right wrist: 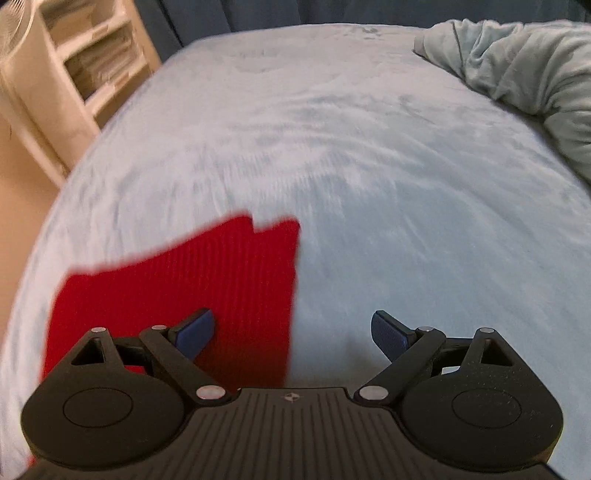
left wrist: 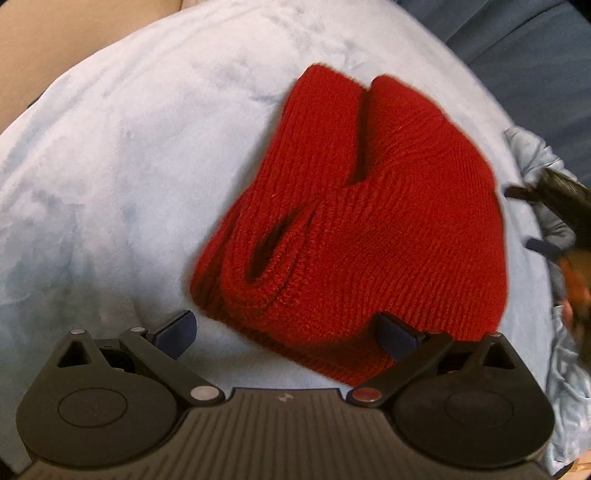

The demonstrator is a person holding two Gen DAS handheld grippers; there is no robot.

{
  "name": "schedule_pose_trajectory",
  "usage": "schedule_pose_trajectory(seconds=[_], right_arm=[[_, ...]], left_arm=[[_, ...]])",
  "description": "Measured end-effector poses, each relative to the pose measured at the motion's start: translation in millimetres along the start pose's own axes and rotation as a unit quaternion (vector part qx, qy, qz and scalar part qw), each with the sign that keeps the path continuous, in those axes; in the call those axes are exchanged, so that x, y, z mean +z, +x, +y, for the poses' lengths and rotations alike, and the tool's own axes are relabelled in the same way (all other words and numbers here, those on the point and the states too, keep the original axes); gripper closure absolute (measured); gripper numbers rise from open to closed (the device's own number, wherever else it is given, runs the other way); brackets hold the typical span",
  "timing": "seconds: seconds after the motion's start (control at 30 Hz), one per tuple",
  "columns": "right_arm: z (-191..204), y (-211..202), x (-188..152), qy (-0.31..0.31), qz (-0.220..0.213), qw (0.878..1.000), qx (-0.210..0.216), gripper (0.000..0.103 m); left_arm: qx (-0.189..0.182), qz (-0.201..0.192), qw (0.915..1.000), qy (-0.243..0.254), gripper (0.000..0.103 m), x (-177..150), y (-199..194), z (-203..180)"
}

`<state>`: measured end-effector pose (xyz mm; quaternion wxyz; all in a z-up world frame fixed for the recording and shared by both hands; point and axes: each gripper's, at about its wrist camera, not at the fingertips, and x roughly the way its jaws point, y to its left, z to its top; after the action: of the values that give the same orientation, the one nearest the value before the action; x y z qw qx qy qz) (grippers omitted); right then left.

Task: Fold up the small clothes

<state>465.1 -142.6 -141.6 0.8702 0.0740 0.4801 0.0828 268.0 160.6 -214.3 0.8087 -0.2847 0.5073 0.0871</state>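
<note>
Left wrist: red knit garment on blue blanket, grippers spread

Red ribbed knit garment on pale blue plush blanket

A wide bed covered in a pale blue plush blanket fills most of both views, its nap brushed into lighter and darker streaks. At the bed's far right corner lies a bunched pale teal duvet. Beyond the far edge hangs a dark blue curtain. Off the left edge stands a cream shelf unit with stacked contents, on a tan floor.
</note>
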Motion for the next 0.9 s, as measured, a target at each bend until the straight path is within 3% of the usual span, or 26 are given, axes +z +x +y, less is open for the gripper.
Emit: schedule_pose_trajectory(seconds=[0.1, 0.23, 0.4, 0.43, 0.47, 0.53, 0.57, 0.6, 0.7, 0.8, 0.83, 0.9], right_arm=[[0.3, 21.0, 31.9, 0.014, -0.005, 1.0, 0.023, 0.008], [5.5, 57.7, 64.0, 0.007, 0.006, 1.0, 0.026, 0.008], [17.2, 110.0, 70.5, -0.004, 0.101, 0.993, 0.06, 0.008], [24.1, 117.3, 67.5, -0.018, 0.119, 0.99, 0.069, 0.008], [31.9, 126.1, 63.1, -0.036, 0.143, 0.986, 0.076, 0.016], [48.1, 131.9, 52.1, -0.089, 0.148, 0.983, 0.065, 0.039], [53.6, 126.6, 49.7, -0.119, 0.137, 0.981, 0.074, 0.066], [49.8, 121.0, 50.7, -0.112, 0.142, 0.979, 0.093, 0.076], [11.9, 96.5, 43.0, -0.057, 0.142, 0.983, 0.097, 0.08], [-62.1, 54.8, -7.8, 0.068, 0.096, 0.988, 0.098, 0.08], [-87.1, 39.3, -38.1, 0.131, 0.075, 0.983, 0.104, 0.08], [-119.4, 12.3, -111.5, 0.265, 0.042, 0.956, 0.115, 0.08]], left_arm=[[-0.031, -0.02, 0.9991, -0.019, 0.0, -6.2, -4.7, 8.2], [-0.053, -0.019, 0.9962, -0.066, 0.0, -7.7, -3.3, 20.1], [-0.057, -0.04, 0.989, -0.13, 0.0, -1.4, -4.6, 34.7], [-0.049, -0.036, 0.9883, -0.14, 0.004, 0.1, -1.6, 37.6], [-0.045, -0.033, 0.9866, -0.153, 0.017, 1.3, 1.1, 42.0], [-0.054, -0.034, 0.9842, -0.165, 0.038, 9.2, 0.5, 46.6], [-0.046, -0.03, 0.9864, -0.155, 0.046, 18.1, -0.2, 44.1], [-0.038, -0.033, 0.9905, -0.128, 0.05, 29.6, -1.8, 38.5], [-0.036, -0.043, 0.998, -0.028, 0.056, 80.9, -0.8, 18.3], [-0.057, -0.018, 0.9937, 0.095, 0.056, 155.7, 32.0, -23.7], [-0.058, -0.007, 0.9899, 0.129, 0.056, 177.5, 48.5, -43.1], [-0.061, 0.012, 0.9777, 0.201, 0.055, 208.9, 81.6, -87.7]])
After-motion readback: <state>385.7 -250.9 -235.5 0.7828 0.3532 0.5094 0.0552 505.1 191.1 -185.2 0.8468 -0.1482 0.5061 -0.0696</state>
